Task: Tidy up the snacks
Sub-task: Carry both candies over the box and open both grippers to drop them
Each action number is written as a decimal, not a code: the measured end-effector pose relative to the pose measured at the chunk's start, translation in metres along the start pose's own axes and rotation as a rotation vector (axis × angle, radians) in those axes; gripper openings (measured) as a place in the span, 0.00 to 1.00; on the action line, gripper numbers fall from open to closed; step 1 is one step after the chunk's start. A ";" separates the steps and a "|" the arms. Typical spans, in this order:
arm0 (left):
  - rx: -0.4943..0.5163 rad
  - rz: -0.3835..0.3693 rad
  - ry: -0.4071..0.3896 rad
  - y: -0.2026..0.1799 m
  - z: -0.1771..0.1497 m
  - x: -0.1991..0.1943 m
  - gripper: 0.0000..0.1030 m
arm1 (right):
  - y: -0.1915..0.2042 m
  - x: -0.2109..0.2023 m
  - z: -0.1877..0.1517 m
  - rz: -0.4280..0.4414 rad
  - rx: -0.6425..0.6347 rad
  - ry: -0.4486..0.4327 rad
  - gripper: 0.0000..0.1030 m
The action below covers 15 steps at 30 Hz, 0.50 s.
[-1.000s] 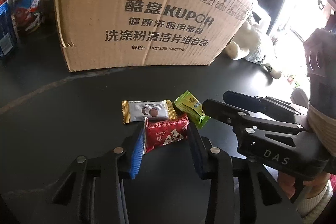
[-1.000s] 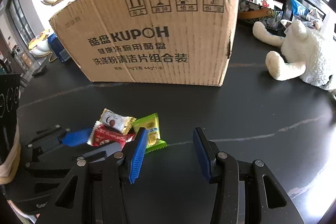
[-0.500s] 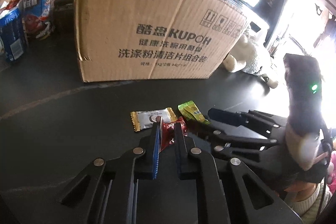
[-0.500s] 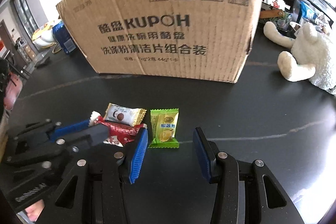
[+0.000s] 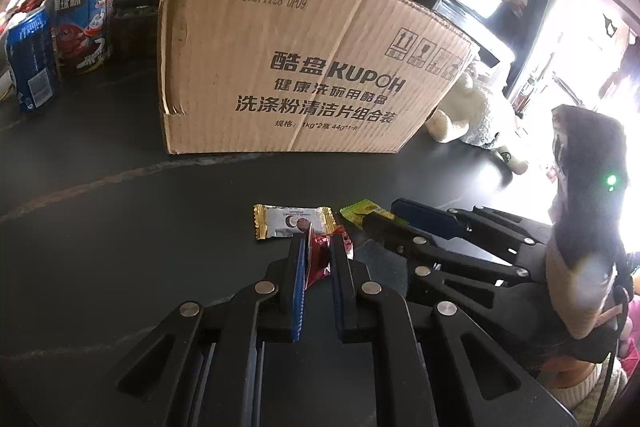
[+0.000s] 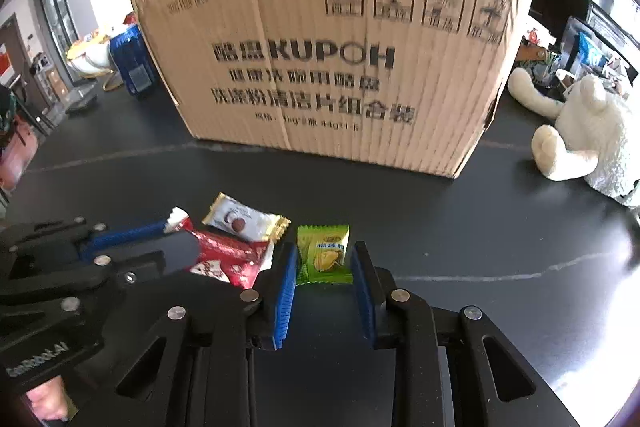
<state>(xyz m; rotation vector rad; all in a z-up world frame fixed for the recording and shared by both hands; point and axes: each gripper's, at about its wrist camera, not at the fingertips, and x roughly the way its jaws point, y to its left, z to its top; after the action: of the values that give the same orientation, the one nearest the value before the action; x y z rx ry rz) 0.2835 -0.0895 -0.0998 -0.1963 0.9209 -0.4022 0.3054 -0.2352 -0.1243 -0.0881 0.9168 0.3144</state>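
Three small snack packets lie on the black table (image 5: 120,227) in front of a cardboard box (image 5: 300,67). My left gripper (image 5: 319,245) is shut on the red packet (image 5: 322,255), which stands crumpled between the pads. The white packet with gold ends (image 5: 294,221) lies just beyond it, untouched. In the right wrist view my right gripper (image 6: 324,249) straddles the green packet (image 6: 324,257). Its jaws are closing, and both blue pads meet the packet's side edges. The left gripper (image 6: 180,237) and red packet (image 6: 232,259) show at the left there, beside the white packet (image 6: 244,221).
The cardboard box (image 6: 340,67) stands upright close behind the packets. A white plush toy (image 6: 588,135) lies to its right. A blue can (image 5: 30,67) and a snack carton (image 5: 84,23) stand to the box's left. A person's sleeve (image 5: 580,227) shows behind the right gripper.
The left jaws closed on the red packet and stay closed. The right gripper shifted over the green packet, then its jaws narrowed onto the packet's sides.
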 end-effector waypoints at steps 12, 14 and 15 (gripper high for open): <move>0.023 0.016 -0.056 -0.008 0.001 -0.027 0.11 | 0.002 -0.030 0.006 0.032 0.025 -0.088 0.27; 0.024 0.019 -0.067 -0.010 0.004 -0.033 0.11 | 0.003 -0.036 0.008 0.041 0.034 -0.104 0.27; 0.029 0.022 -0.076 -0.011 0.005 -0.037 0.11 | 0.002 -0.040 0.009 0.046 0.038 -0.115 0.27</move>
<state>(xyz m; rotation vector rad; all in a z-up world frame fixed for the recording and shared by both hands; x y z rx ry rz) 0.2645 -0.0839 -0.0660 -0.1738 0.8418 -0.3844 0.2886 -0.2407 -0.0870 -0.0134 0.8112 0.3411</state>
